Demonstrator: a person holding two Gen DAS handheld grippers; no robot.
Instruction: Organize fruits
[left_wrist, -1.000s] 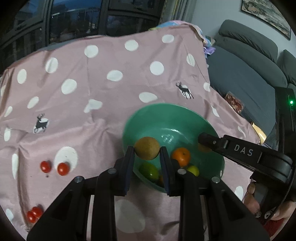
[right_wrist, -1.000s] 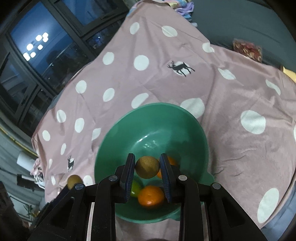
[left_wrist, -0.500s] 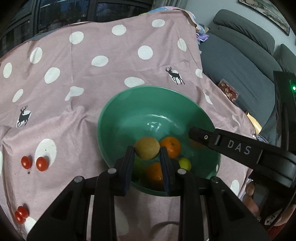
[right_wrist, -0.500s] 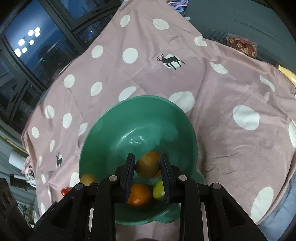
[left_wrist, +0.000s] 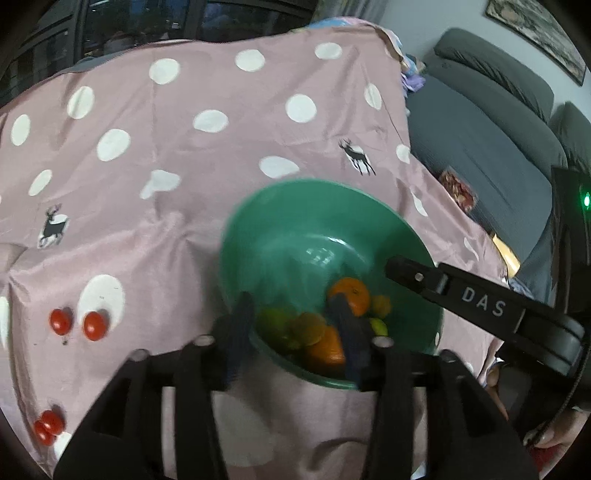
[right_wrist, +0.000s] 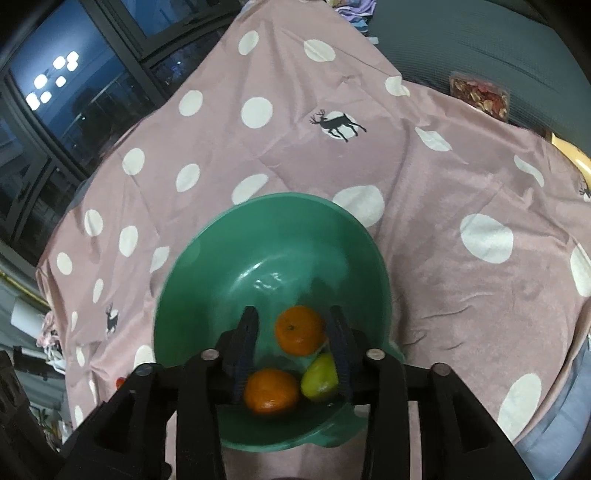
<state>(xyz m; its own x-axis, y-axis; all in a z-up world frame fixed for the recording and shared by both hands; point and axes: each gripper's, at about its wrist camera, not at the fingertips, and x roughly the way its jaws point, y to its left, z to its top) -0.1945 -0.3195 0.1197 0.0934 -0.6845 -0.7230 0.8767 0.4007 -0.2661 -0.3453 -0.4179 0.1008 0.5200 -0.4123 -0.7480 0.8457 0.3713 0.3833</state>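
Cherry tomatoes are what my next reach turns on, I judge: two small red cherry tomatoes lie on the pink polka-dot cloth, well off to the left of my left gripper, and another red pair sits lower at the left edge. They are round, so no long axis matters, only the sideways swing. The left hand is clearly the nearer one; from the right wrist view only a red speck shows past the bowl's left side, too small to tell.

Both grippers hang over the near rim of the green plastic bowl. The left gripper's jaws are opening, blurred, with nothing pinched; mandarins and greenish fruit lie loose below them. The right gripper is also opening and grips nothing; an orange mandarin rests in the bowl between its fingers, with a second mandarin and a yellow-green fruit nearer the rim.
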